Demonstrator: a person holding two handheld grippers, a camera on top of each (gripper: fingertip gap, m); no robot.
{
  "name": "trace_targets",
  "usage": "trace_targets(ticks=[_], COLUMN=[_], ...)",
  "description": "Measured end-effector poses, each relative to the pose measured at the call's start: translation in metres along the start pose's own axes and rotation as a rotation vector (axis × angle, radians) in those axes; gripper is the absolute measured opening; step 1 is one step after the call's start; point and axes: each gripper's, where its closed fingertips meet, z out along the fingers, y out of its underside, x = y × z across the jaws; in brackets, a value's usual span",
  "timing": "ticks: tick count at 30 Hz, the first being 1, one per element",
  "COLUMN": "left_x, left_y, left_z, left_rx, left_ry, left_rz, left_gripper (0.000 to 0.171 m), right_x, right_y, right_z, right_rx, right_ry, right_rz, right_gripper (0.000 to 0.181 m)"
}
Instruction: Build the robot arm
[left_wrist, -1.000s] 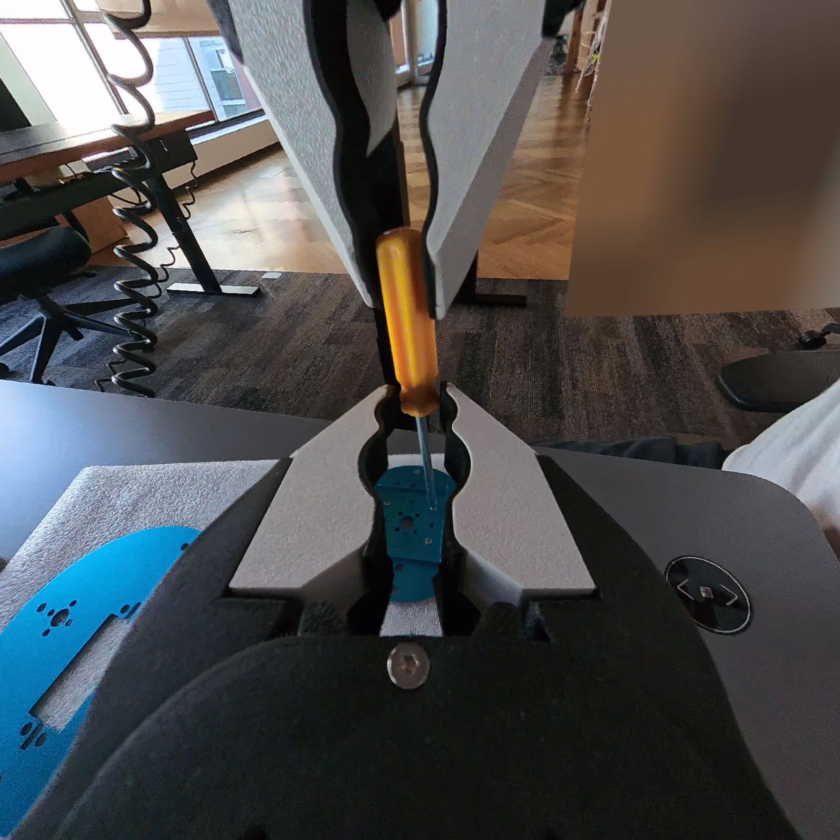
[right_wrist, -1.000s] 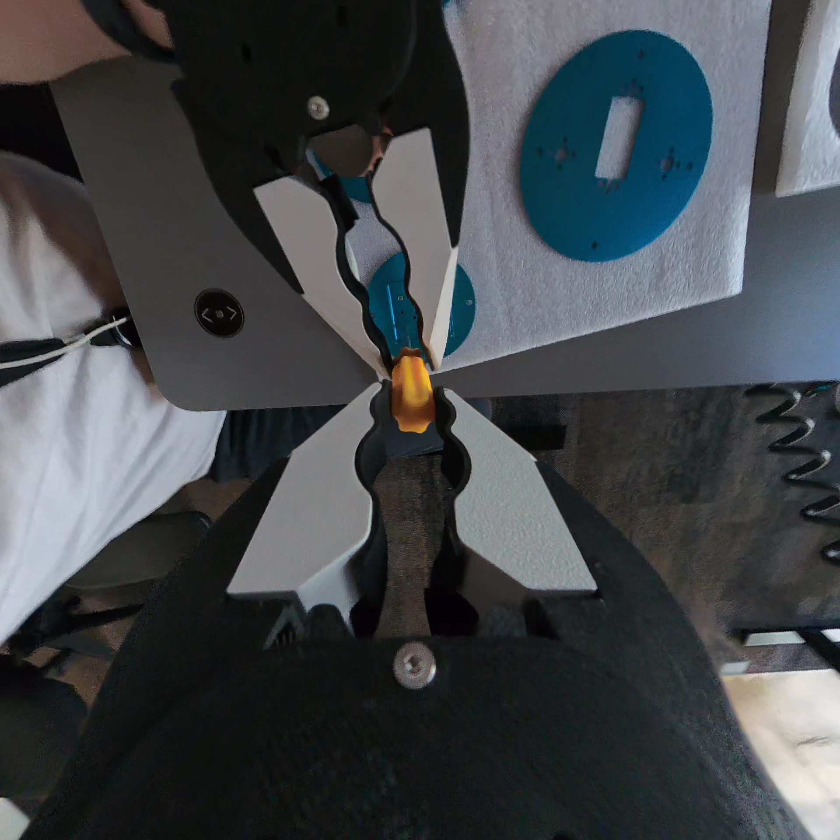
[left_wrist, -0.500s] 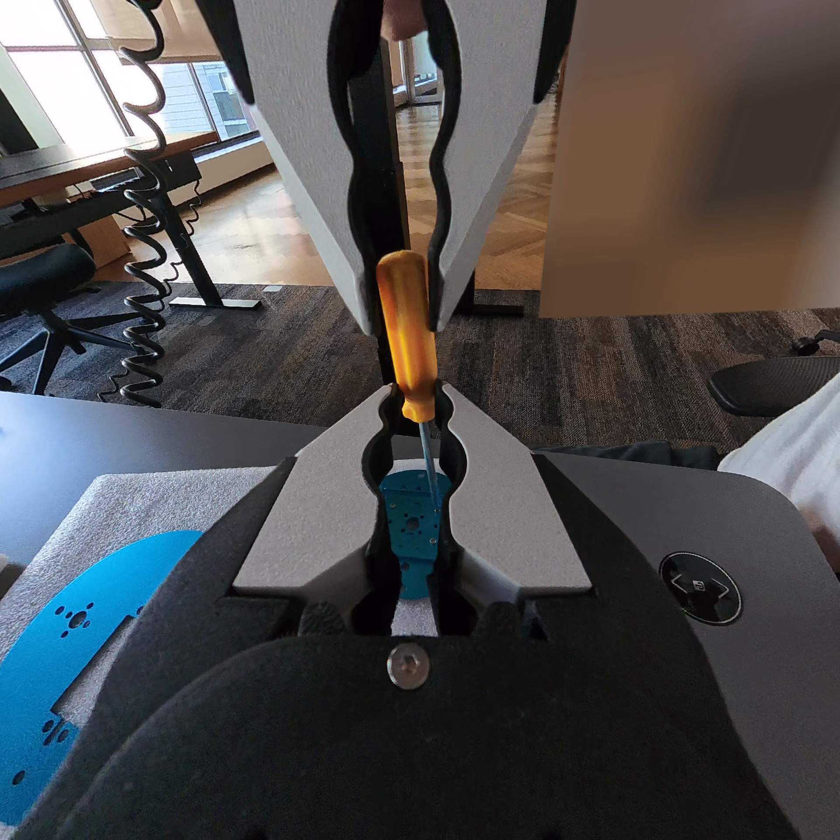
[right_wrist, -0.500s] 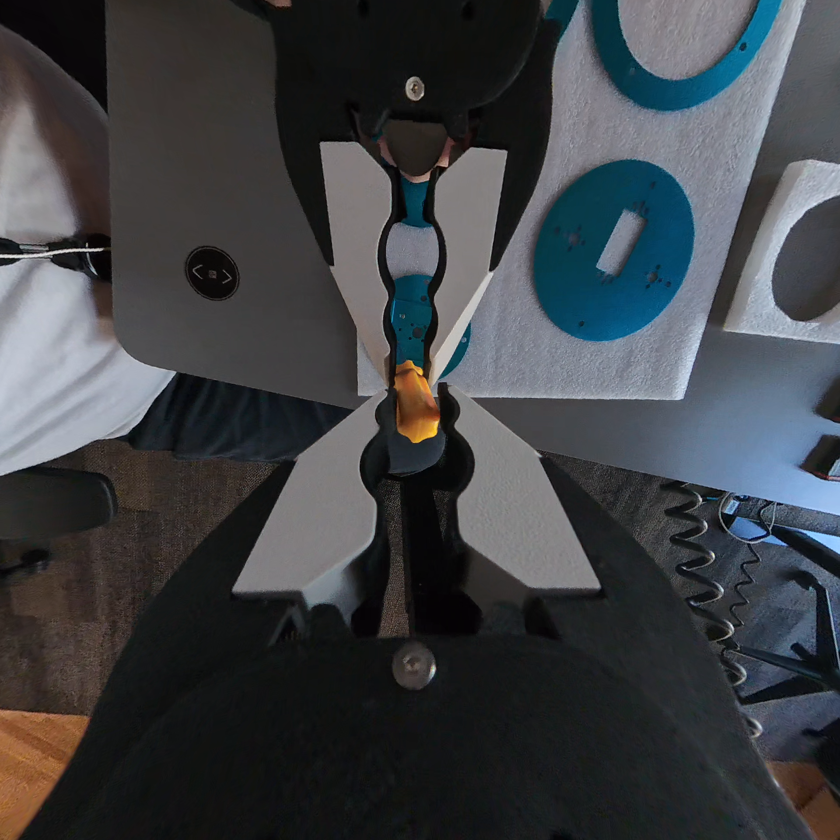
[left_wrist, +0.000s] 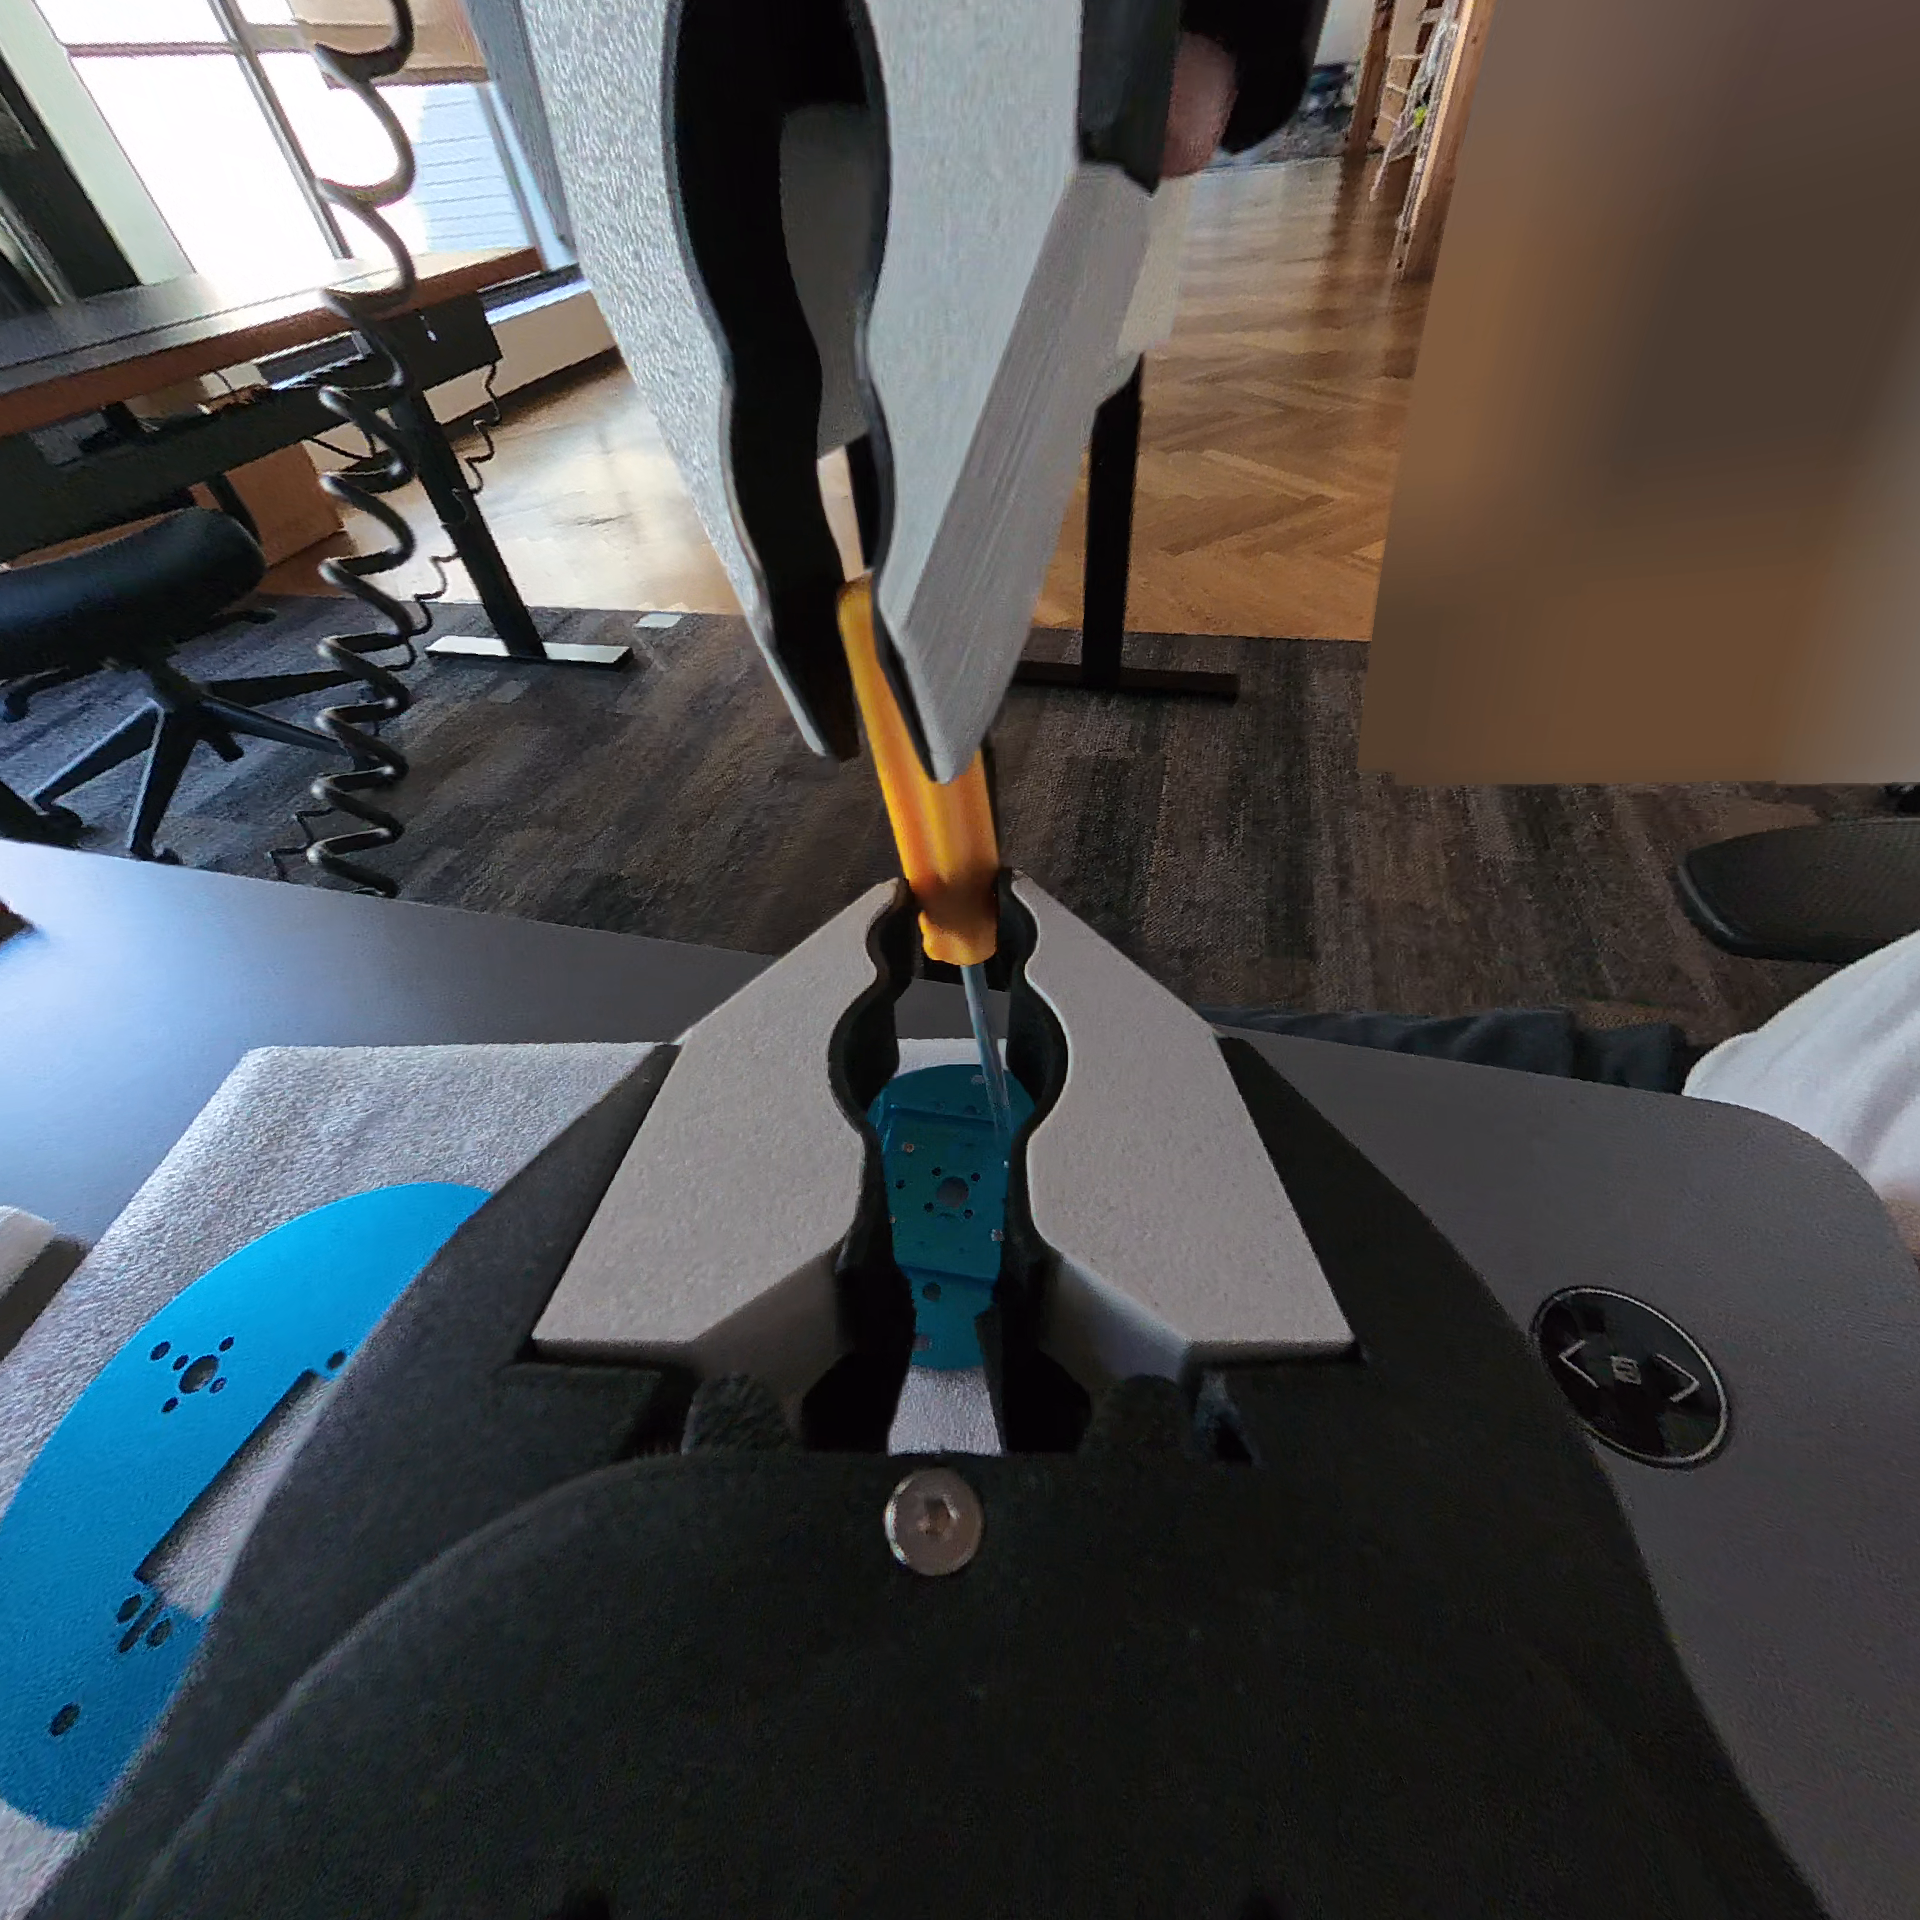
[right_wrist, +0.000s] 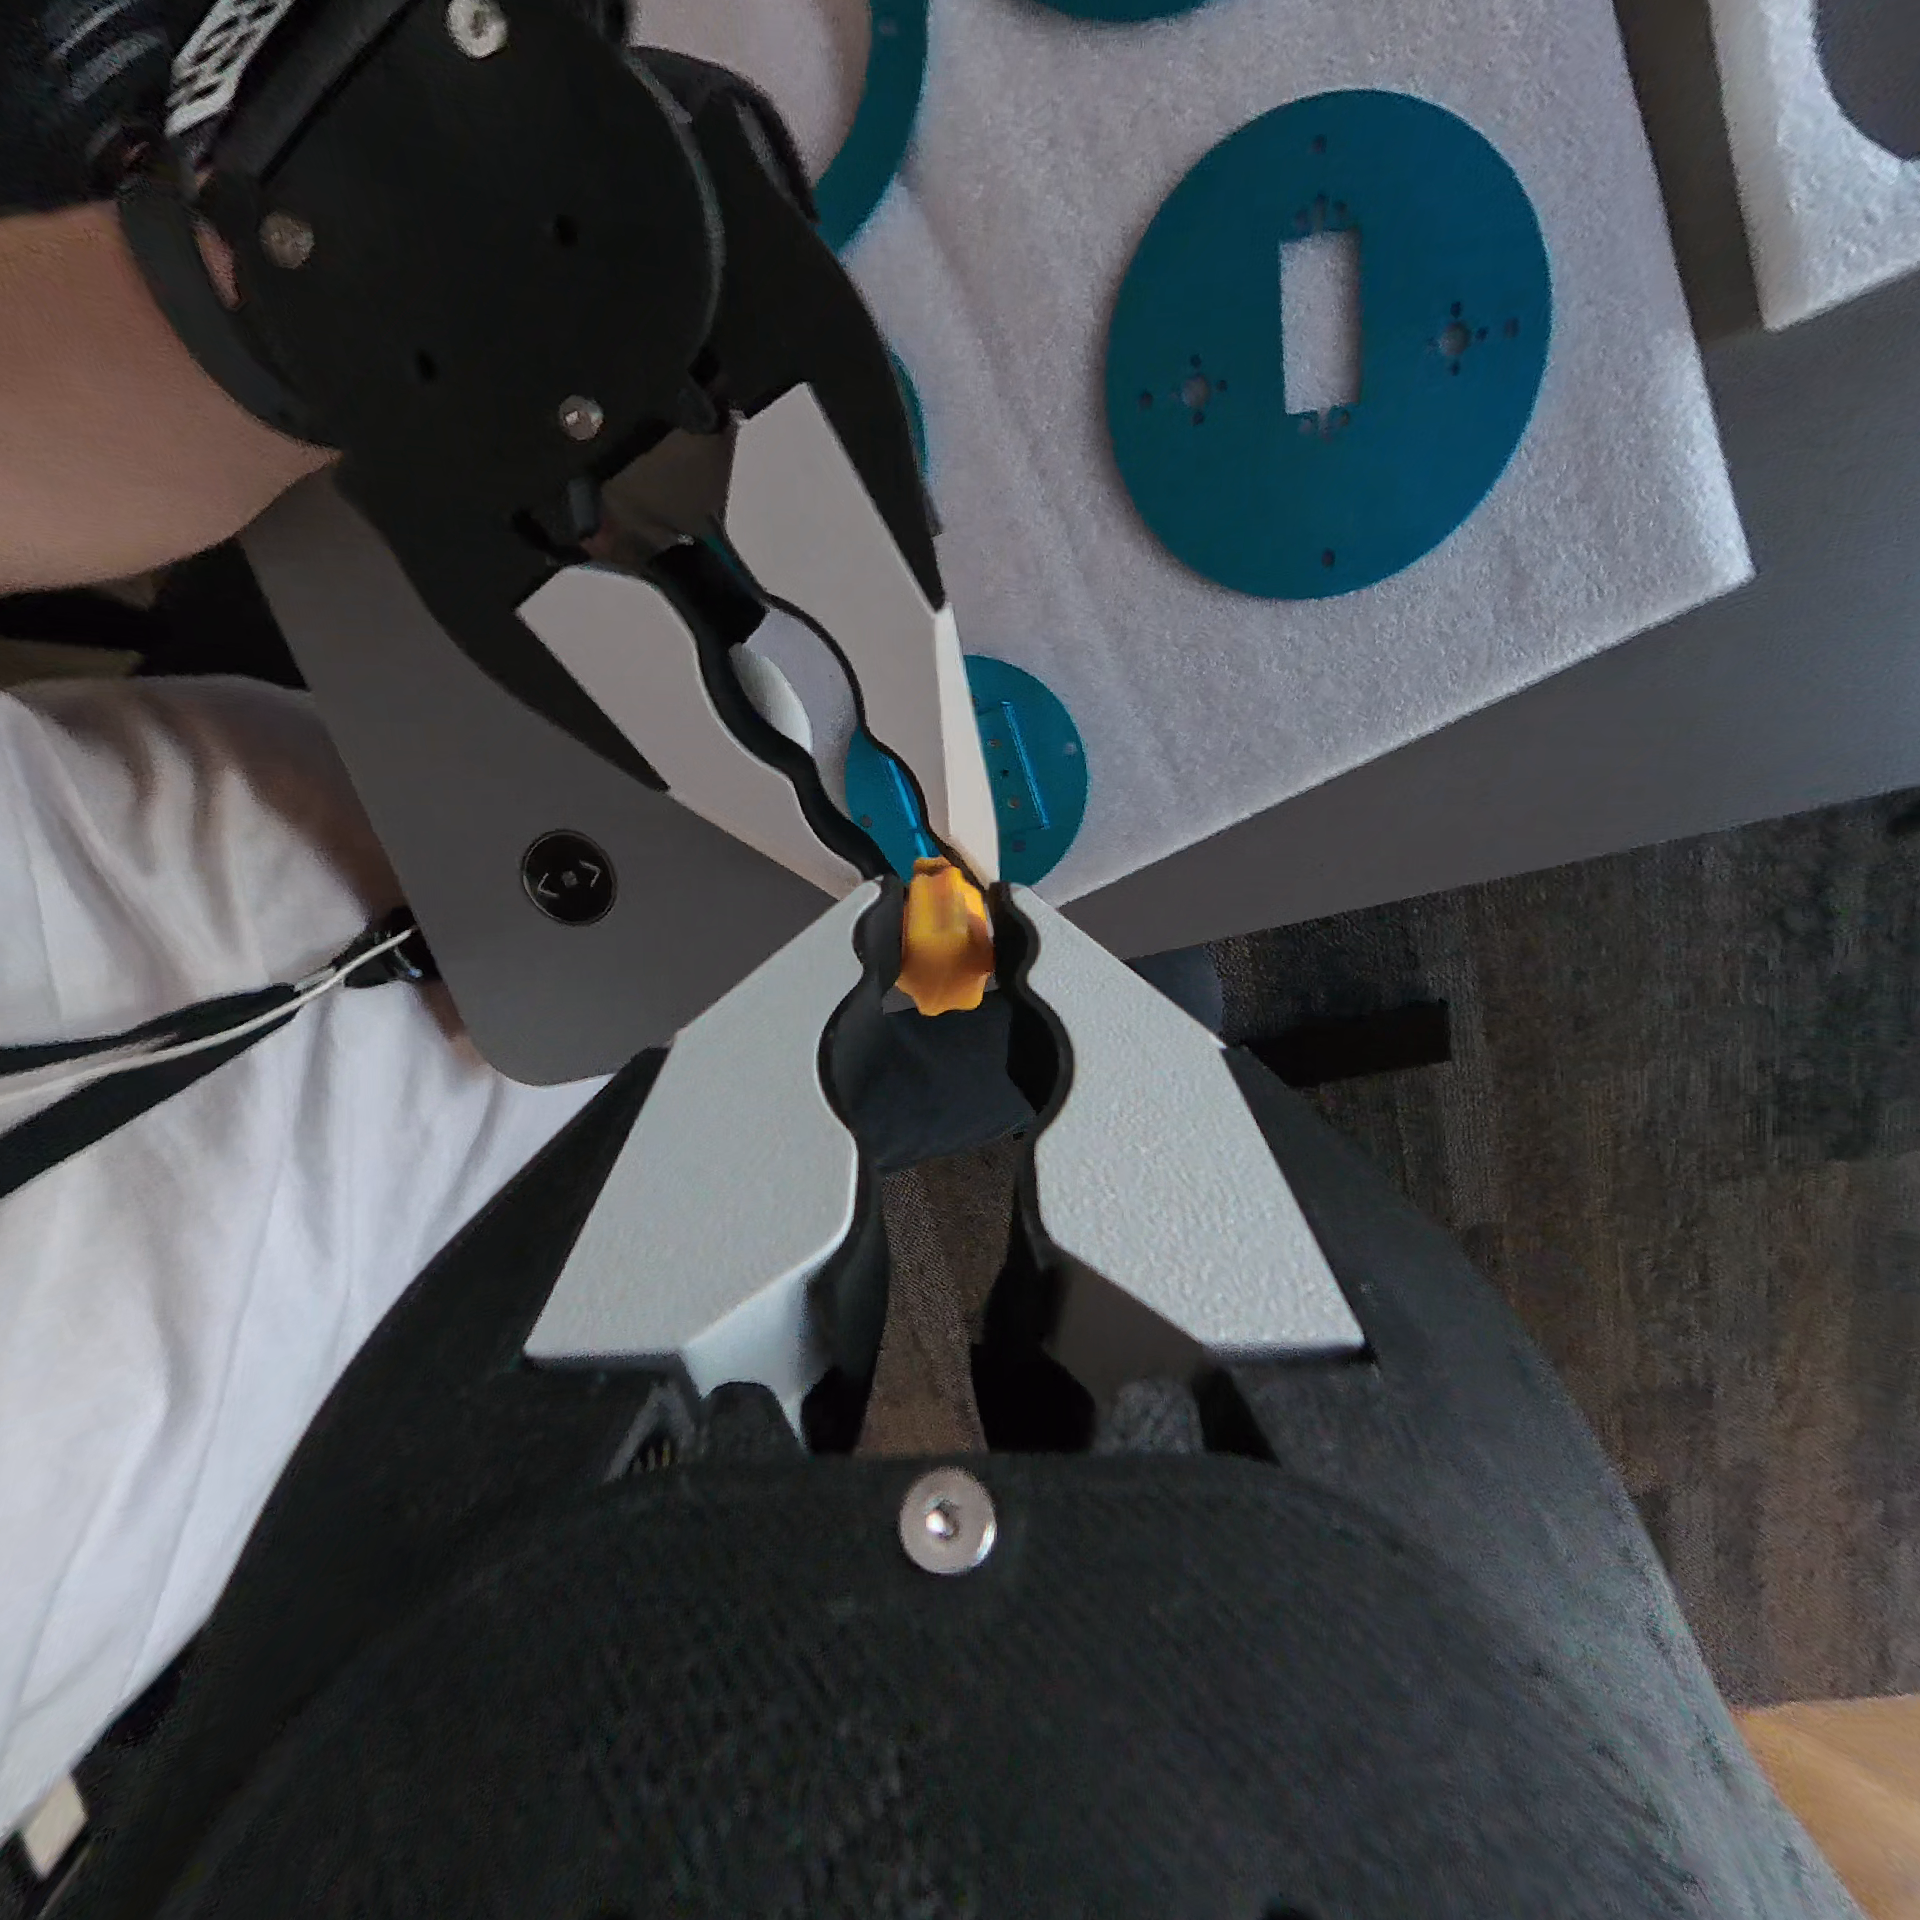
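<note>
My right gripper (right_wrist: 940, 899) is shut on the orange handle of a small screwdriver (right_wrist: 940, 951). In the left wrist view it (left_wrist: 888, 753) comes down from above with the screwdriver (left_wrist: 930, 831), whose thin shaft reaches a blue metal bracket (left_wrist: 940, 1195). My left gripper (left_wrist: 956, 904) is shut on that bracket, and its fingertips flank the lower end of the handle. In the right wrist view the left gripper (right_wrist: 925, 868) reaches in from the upper left, holding the bracket (right_wrist: 899, 800) over a small blue disc (right_wrist: 1023, 769) on a white foam pad (right_wrist: 1039, 520).
A large blue disc with a rectangular slot (right_wrist: 1330, 343) and a blue ring (right_wrist: 862, 156) lie on the foam. The grey table (right_wrist: 1455, 748) has a round button (right_wrist: 568, 878) near its corner. A person in white (right_wrist: 208, 1143) stands beside it. A coiled cable (left_wrist: 364, 623) hangs at the left. The tips of both grippers are at nearly the same place.
My right gripper has twisted around the screwdriver's axis, so its fingers now show edge-on from the left. The screwdriver tip stays on the bracket. The left gripper has kept its hold.
</note>
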Motion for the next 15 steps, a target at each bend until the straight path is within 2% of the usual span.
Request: trace_targets(ticks=[2, 5, 7, 12, 15], left_x=[0.003, 0.003, 0.003, 0.003, 0.005], left_y=[0.0, 0.0, 0.0, 0.0, 0.0], left_z=[-0.001, 0.0, 0.0, -0.001, -0.001], left_rx=[0.009, 0.01, 0.011, 0.015, 0.018], left_ry=[0.03, 0.035, 0.043, 0.049, 0.054], left_rz=[-0.008, -0.002, -0.011, -0.015, -0.018], left_gripper=[0.013, 0.013, 0.013, 0.012, 0.013], right_x=[-0.011, -0.008, -0.008, -0.006, -0.006], right_y=[0.001, 0.003, 0.003, 0.009, 0.011], right_z=[-0.001, -0.008, -0.009, -0.004, -0.004], right_rx=[-0.017, -0.027, -0.032, -0.111, -0.143], right_ry=[-0.067, -0.033, -0.02, 0.016, 0.001], right_rz=[-0.155, -0.391, -0.482, -0.577, -0.453], right_gripper=[0.02, 0.019, 0.018, 0.018, 0.017])
